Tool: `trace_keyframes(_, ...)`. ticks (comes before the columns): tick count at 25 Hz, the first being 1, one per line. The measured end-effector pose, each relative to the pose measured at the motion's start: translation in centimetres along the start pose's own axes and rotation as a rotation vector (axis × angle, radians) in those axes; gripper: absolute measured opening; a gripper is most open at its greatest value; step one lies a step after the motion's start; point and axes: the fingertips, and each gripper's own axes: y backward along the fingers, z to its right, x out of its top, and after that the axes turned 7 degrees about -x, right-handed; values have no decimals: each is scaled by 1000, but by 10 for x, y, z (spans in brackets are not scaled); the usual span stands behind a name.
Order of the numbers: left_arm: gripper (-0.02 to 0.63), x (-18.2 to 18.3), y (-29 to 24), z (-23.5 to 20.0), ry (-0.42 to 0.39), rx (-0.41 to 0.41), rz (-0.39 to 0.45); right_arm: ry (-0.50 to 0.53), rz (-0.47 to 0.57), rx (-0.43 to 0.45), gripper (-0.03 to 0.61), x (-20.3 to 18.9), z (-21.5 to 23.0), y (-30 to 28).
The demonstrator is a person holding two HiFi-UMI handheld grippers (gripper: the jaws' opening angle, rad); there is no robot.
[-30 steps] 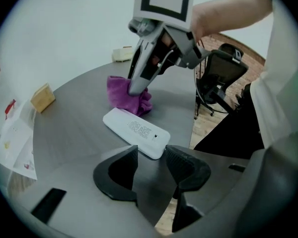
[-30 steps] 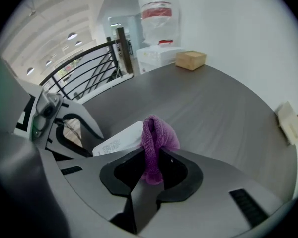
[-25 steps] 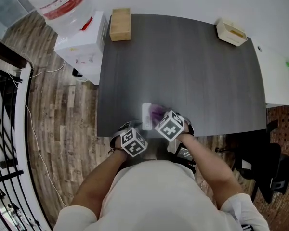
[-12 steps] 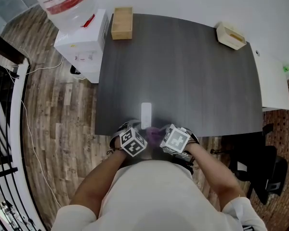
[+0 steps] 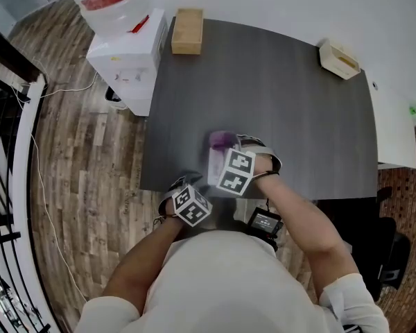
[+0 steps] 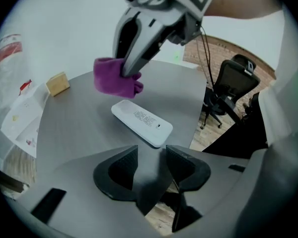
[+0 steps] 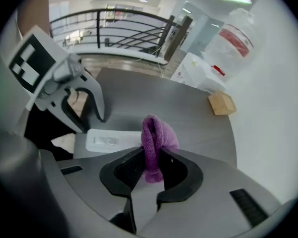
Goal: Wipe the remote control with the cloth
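Head view: right gripper point(image 7: 151, 157) clamps purple cloth point(image 5: 222, 141) at white remote's point(image 6: 141, 122) far end, left gripper point(image 6: 150, 160) gapes empty nearby; wiping seems under way, unfinished.

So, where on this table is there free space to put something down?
The whole middle of the table is bare, from the wooden box across to the wooden tray, and also the right side. Only the near edge is crowded: remote, cloth, right gripper and left gripper.
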Motion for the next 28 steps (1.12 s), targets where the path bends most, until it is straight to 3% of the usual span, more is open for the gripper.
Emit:
trace_keyframes(3,178,1,-2,0,-3,3,-10,111,-65,21,87,0,-18,-25)
trace_keyframes(8,178,1,-2,-1,8,-19,-25,8,-44,149,87,4,-51,-10)
trace_keyframes(15,179,1,-4,-2,27,-32,-33,-3,-24,310,87,8,-94,16)
trace_keyframes(19,178,-2,-7,-3,39,-23,-26,-115,7,366,87,7,-110,26)
trace_keyframes(25,178,-1,-4,-3,45,-20,-13,-436,78,504,87,3,-126,37)
trace_keyframes(28,178,-5,-1,-3,76,-15,-3,-533,147,563,87,4,-129,59)
